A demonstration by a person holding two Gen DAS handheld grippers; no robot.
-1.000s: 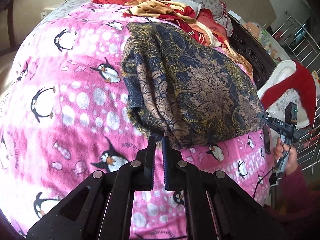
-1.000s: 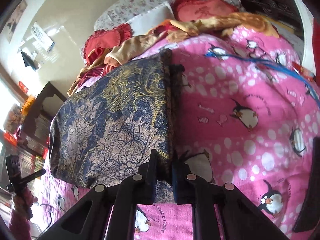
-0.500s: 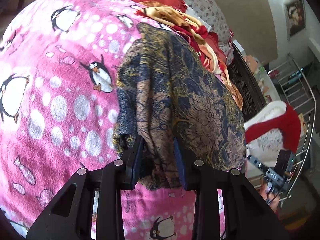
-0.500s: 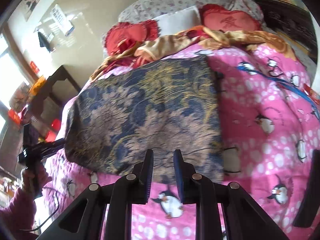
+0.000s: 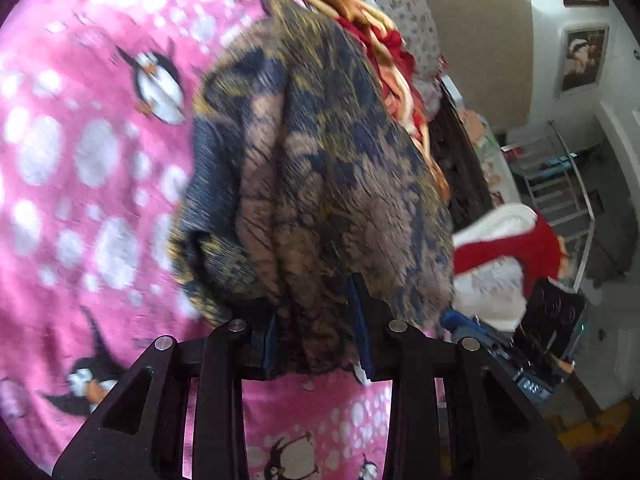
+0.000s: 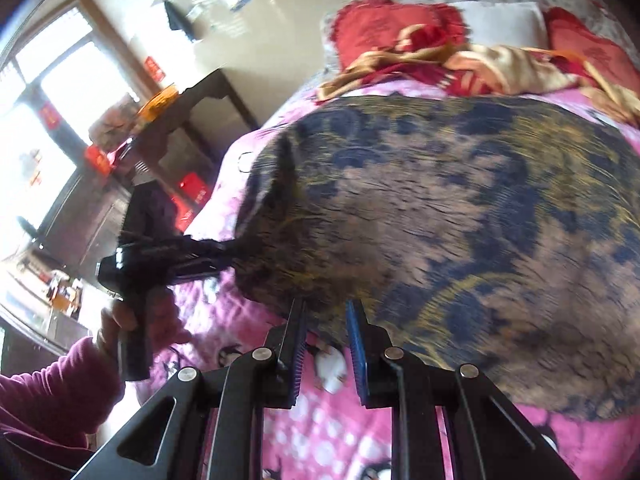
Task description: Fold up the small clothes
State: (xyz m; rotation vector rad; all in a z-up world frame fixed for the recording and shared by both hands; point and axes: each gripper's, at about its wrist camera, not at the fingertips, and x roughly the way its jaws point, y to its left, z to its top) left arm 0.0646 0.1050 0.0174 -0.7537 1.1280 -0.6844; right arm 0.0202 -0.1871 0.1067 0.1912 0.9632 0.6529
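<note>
**Left wrist view: patterned cloth bunched in the gripper**

Left wrist view shows the left gripper [image 5: 316,320] with its black jaws a little apart, clamped on a thick bunch of the cloth [image 5: 320,168]. This cloth is a soft woven fabric with a dark blue, tan and gold flower pattern; it rises in rounded folds above the fleecy pink blanket [image 5: 80,160] with penguins and white dots, which covers the bed.

From the right wrist view, the right gripper [image 6: 326,340] has its ribbed blue pads [image 6: 356,344] slightly apart, just at the near edge of the cloth [image 6: 460,220], pressing nothing. A hand [image 6: 148,316] in a purple knitted sleeve [image 6: 52,392] holds the left gripper's handle.
</note>
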